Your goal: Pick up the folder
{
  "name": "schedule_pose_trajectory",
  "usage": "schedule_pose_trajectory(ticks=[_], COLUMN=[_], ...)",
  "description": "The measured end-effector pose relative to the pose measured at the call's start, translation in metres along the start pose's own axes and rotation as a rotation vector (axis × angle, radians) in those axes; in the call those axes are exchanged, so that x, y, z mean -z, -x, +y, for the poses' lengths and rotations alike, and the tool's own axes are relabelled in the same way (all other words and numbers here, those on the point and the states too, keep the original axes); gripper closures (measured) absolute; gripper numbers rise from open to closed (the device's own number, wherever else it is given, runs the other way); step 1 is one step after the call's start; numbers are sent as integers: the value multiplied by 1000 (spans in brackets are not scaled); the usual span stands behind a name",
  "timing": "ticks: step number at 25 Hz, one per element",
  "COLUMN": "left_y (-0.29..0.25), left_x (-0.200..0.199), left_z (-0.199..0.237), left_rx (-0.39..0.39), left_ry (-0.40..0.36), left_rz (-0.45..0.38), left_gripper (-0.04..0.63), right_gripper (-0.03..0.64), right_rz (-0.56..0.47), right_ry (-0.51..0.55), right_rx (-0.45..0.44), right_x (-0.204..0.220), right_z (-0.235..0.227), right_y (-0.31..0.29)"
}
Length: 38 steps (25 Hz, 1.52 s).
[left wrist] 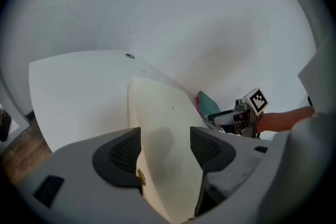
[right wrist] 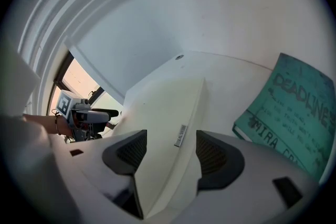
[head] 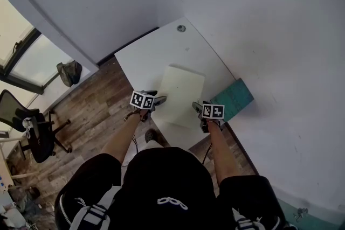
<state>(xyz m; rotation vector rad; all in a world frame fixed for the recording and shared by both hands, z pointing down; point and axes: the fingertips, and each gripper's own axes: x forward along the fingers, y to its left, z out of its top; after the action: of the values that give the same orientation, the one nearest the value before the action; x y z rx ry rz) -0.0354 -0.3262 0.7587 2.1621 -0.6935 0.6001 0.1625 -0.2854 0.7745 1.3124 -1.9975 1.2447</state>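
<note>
Two tools, left gripper (head: 160,98) and right gripper (head: 195,107), straddle opposite edges of the folder (head: 182,95), jaws apart (white table (head: 156,51) beyond).

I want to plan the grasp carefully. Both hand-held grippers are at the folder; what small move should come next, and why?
Probably close both: the left hand-held gripper and the right hand-held gripper stand open, with the folder between their jaws, not yet pinched.
</note>
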Motion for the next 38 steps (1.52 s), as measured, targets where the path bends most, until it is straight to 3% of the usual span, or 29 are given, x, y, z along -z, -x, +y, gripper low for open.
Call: schedule_pose_trajectory(ticks=[9,15,25,33,38], left_y=[-33,-37,-35,-39,-35], left_x=[-3,8,10,5,-19], left_z=[35,30,30,30,30], left_rx=[-5,6,15,11,17], left_ry=[55,72,118,109,107], left_rz=[65,100,97,105,47], left_gripper=[307,307,308,307,308], right_gripper=[325,324,325,333,334], right_rz=[99,106,88,88,40], right_ry=[-39,-121,-139,-117,-64], right_rx=[29,-43,-78,-71,-61], right_x=[3,12,12,6,-21], right_z=[-22,-19,-10,-12,-11], right_y=[-46,-41,-40,-42,-37])
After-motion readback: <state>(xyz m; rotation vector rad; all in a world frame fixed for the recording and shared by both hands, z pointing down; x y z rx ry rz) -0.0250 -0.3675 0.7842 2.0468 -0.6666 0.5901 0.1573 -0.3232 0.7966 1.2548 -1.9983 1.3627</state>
